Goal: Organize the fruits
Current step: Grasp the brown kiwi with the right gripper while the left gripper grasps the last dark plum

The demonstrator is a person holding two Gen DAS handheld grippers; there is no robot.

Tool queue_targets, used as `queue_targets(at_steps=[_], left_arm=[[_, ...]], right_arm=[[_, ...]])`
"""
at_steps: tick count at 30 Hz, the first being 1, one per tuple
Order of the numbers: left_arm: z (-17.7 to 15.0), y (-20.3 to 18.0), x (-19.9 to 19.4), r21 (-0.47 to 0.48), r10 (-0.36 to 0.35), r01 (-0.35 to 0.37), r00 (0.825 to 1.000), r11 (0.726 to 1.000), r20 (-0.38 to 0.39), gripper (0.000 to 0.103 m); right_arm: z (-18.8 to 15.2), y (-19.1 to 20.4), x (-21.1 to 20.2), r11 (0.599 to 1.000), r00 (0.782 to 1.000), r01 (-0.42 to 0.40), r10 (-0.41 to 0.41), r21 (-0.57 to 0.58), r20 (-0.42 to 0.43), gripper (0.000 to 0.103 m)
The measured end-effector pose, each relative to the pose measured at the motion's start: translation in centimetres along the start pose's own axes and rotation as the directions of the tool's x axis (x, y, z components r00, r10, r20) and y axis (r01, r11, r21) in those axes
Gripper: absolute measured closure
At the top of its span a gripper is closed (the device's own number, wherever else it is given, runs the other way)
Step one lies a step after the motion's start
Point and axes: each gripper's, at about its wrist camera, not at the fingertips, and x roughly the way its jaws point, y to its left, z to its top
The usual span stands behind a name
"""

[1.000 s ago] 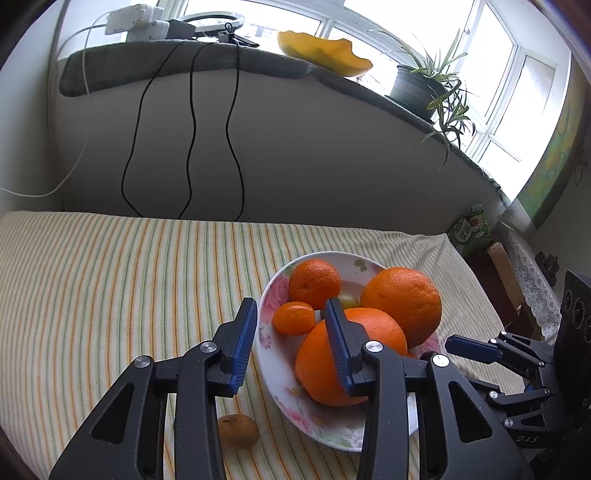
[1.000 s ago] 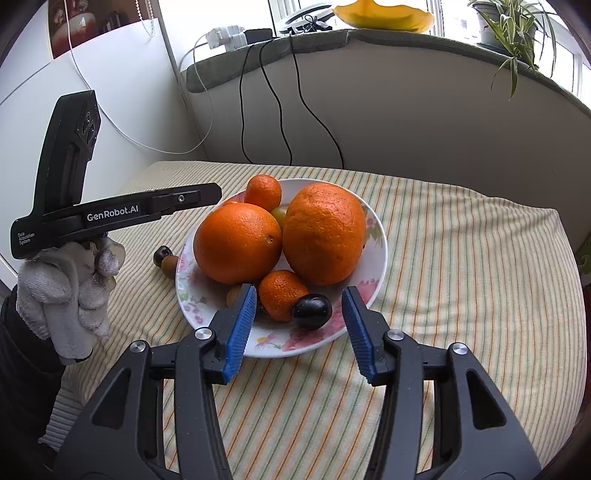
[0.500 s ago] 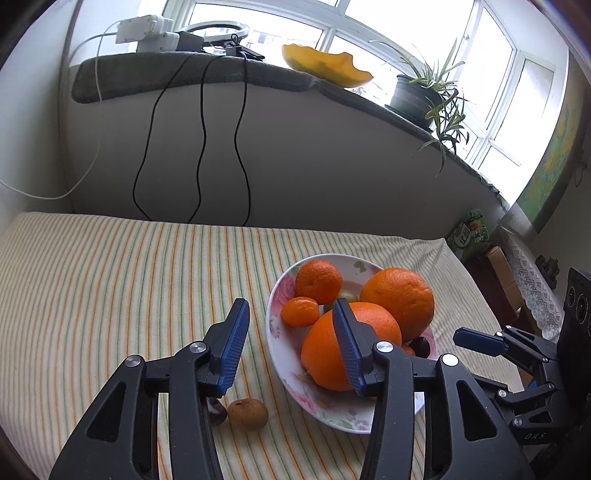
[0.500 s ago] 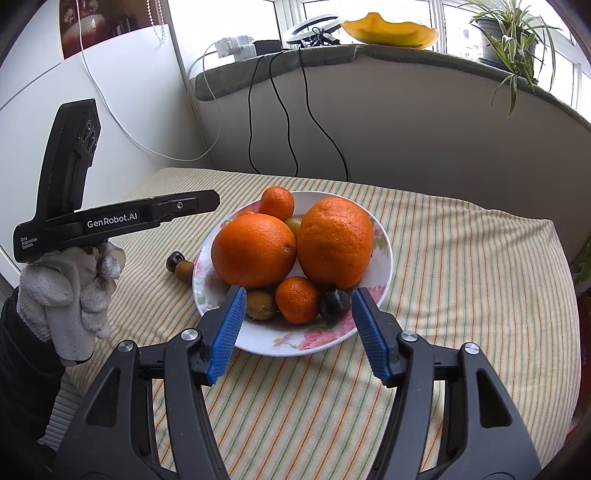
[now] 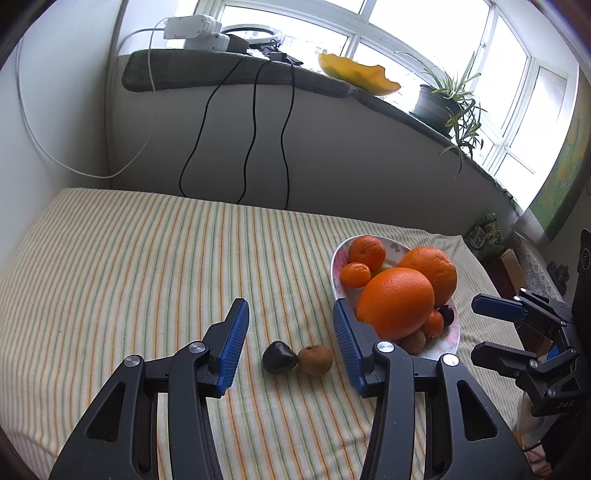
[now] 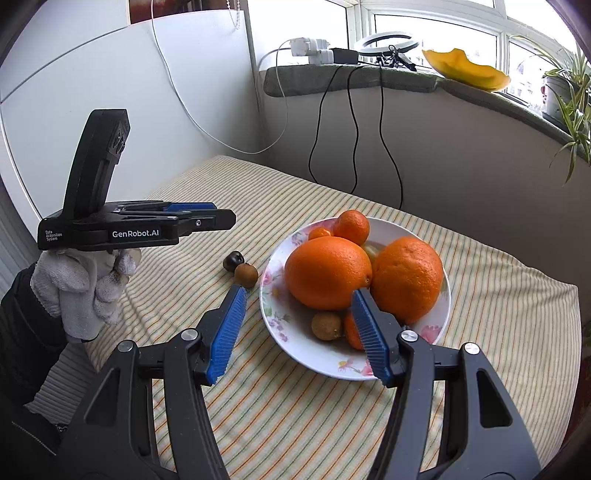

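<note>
A flowered white plate point(image 5: 338, 280) point(image 6: 295, 343) on the striped cloth holds two big oranges point(image 5: 395, 302) point(image 6: 327, 271), small mandarins point(image 5: 365, 251) point(image 6: 352, 227), a kiwi point(image 6: 325, 325) and a dark fruit point(image 5: 447, 314). A dark plum point(image 5: 279, 357) point(image 6: 232, 260) and a brown kiwi point(image 5: 314, 359) point(image 6: 246, 274) lie touching on the cloth left of the plate. My left gripper point(image 5: 288, 332) is open and empty, raised just short of these two. My right gripper point(image 6: 299, 325) is open and empty over the plate's near rim; it also shows in the left wrist view point(image 5: 480, 328).
The striped cloth point(image 5: 129, 266) covers the table. A grey wall with hanging black cables point(image 5: 251, 136) stands behind. The sill above holds a yellow dish point(image 5: 356, 74), a potted plant point(image 5: 443, 103) and power adapters point(image 5: 192, 29). A gloved hand point(image 6: 81, 291) holds the left gripper.
Both grippers have pulled back and to the left from the plate. The plum and kiwi on the cloth now lie in full view between the left fingers.
</note>
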Motion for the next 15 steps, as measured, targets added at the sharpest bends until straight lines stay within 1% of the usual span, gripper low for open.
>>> queue_targets(at_steps=[4, 7, 9, 11, 13, 15], left_arm=[[-1.2, 1.0, -0.2, -0.009, 0.003, -0.003, 1.0, 1.0, -0.024, 0.057], [-1.8, 1.5, -0.2, -0.006, 0.001, -0.001, 0.999, 1.0, -0.04, 0.057], [-2.1, 1.6, -0.2, 0.001, -0.006, 0.006, 0.999, 1.0, -0.05, 0.057], [-2.4, 1.7, -0.2, 0.008, -0.017, 0.017, 0.998, 1.0, -0.061, 0.057], [-2.5, 1.7, 0.0, 0.019, -0.026, 0.028, 0.997, 0.999, -0.072, 0.057], [-2.6, 1.6, 0.4, 0.03, -0.034, 0.036, 0.996, 0.999, -0.084, 0.06]], right_arm=[[0.2, 1.2, 0.5, 0.999, 0.999, -0.042, 0.042, -0.014, -0.007, 0.041], [0.2, 2.6, 1.4, 0.996, 0.997, -0.073, 0.071, -0.059, -0.034, 0.042], [0.4, 3.6, 2.2, 0.99, 0.994, -0.094, 0.087, -0.109, -0.066, 0.051], [0.8, 4.3, 3.1, 0.98, 0.99, -0.109, 0.092, -0.168, -0.107, 0.055], [1.3, 4.7, 4.2, 0.966, 0.983, -0.13, 0.096, -0.225, -0.156, 0.056], [2.1, 5.0, 5.3, 0.948, 0.976, -0.145, 0.089, -0.285, -0.199, 0.057]])
